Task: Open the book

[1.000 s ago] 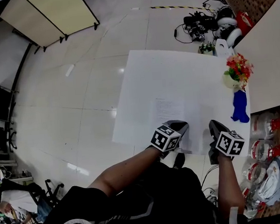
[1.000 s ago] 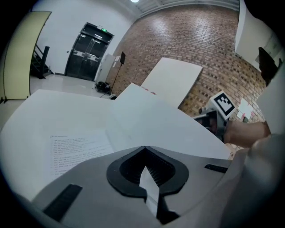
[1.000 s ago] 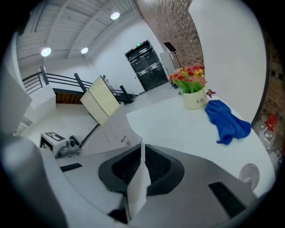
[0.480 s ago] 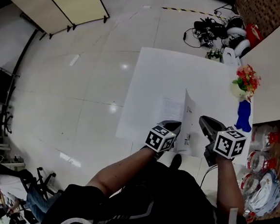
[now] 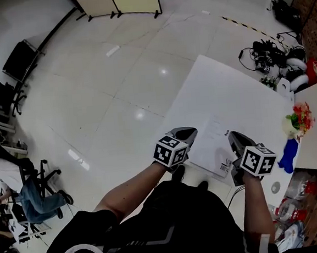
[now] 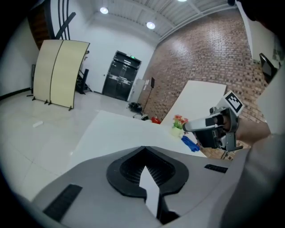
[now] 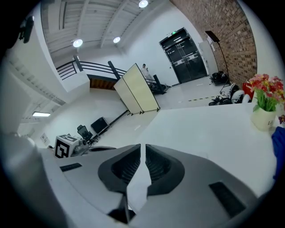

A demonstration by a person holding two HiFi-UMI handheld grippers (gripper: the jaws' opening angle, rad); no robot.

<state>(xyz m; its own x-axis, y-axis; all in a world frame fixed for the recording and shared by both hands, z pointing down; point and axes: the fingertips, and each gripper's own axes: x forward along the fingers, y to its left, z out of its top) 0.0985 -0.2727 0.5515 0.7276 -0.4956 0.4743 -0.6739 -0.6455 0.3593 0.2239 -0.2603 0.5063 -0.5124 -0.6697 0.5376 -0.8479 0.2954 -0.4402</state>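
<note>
The book (image 5: 212, 146) is thin and white, with fine print and a barcode on the face turned up. It hangs over the near edge of the white table (image 5: 226, 84), stretched between my two grippers. My left gripper (image 5: 182, 135) is shut on its left edge; in the left gripper view a white sliver of paper shows between the closed jaws (image 6: 145, 156). My right gripper (image 5: 233, 142) is shut on its right edge, and white paper (image 7: 138, 185) also fills the slit between those jaws (image 7: 141, 149). I cannot tell how many leaves each gripper holds.
A white vase of red and yellow flowers (image 5: 297, 121) and a blue object (image 5: 288, 157) stand at the table's right side. Cables and gear (image 5: 277, 63) lie on the floor beyond. Folding panels (image 5: 120, 0) stand far off, and a seated person (image 5: 26, 195) is at left.
The book lay flat on the table; a leaf then rose upright, and now the paper is held up between both grippers. Both hands have risen and shifted left.
</note>
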